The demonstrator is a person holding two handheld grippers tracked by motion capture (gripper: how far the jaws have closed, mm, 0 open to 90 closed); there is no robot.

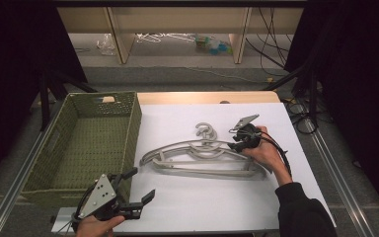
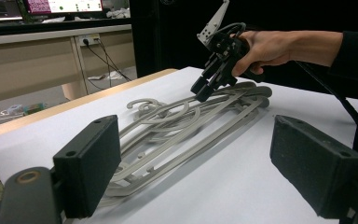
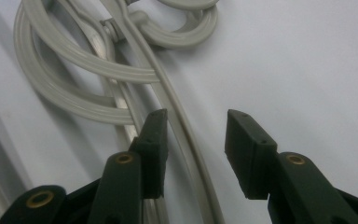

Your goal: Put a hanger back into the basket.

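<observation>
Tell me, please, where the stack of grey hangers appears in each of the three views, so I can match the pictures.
High view: the grey hangers lie mid-table on the white table, right of the green basket.
Left gripper view: the hangers run across the centre, beyond the near left claw.
Right gripper view: the hangers fill the upper left; one arm passes between the jaws.
Shared landmark: the right claw, open, at the hangers' arm.

Hidden and cut off

We cannot count the stacked grey hangers (image 1: 205,155); the right hand (image 1: 264,150) covers their end, and our right gripper view crops them.
</observation>
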